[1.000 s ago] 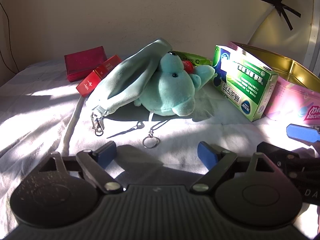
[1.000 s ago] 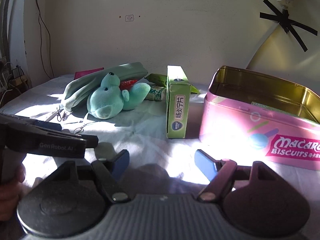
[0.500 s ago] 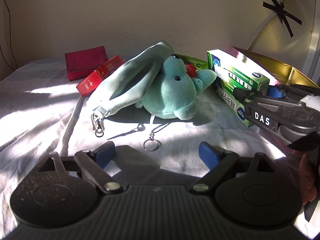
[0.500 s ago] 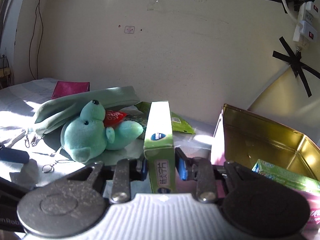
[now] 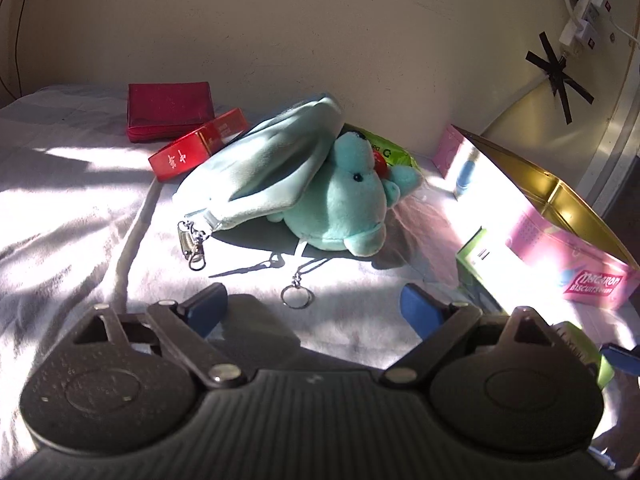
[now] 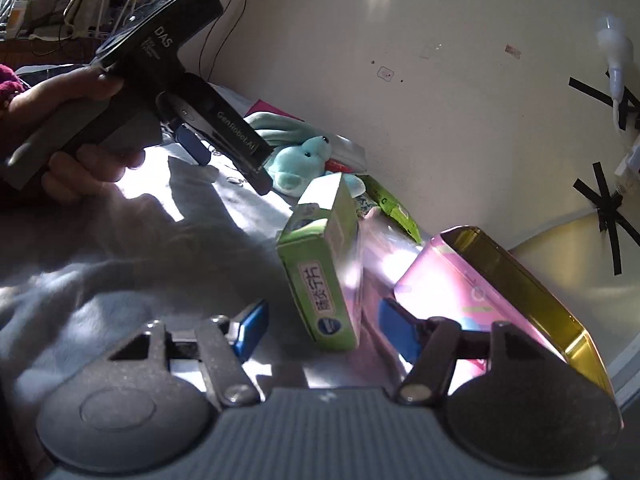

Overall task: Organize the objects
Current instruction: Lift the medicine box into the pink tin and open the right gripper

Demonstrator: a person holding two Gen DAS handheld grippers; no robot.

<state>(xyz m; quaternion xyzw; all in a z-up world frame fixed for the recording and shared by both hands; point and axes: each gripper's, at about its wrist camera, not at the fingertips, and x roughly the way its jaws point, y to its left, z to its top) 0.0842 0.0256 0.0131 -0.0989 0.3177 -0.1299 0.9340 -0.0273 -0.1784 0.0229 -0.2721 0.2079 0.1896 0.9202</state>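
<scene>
A green medicine box (image 6: 326, 276) lies tilted on the white cloth between my right gripper's (image 6: 324, 330) open blue fingers, beside the pink biscuit tin (image 6: 504, 280). The jaws stand apart from the box. In the left wrist view the box (image 5: 478, 268) sits low at the right, against the tin (image 5: 560, 236). My left gripper (image 5: 316, 306) is open and empty above the cloth, in front of a teal plush toy (image 5: 340, 204) and a pale green pouch (image 5: 264, 176).
A red box (image 5: 196, 150) and a dark red wallet (image 5: 168, 110) lie at the back left. A green packet (image 5: 384, 152) lies behind the plush. A key ring (image 5: 296, 298) lies near my left fingers. The wall stands close behind.
My right gripper had closed on the green box half a second ago; now it is open and pulled back, and the box lies tilted next to the tin. The left gripper barely moved.
</scene>
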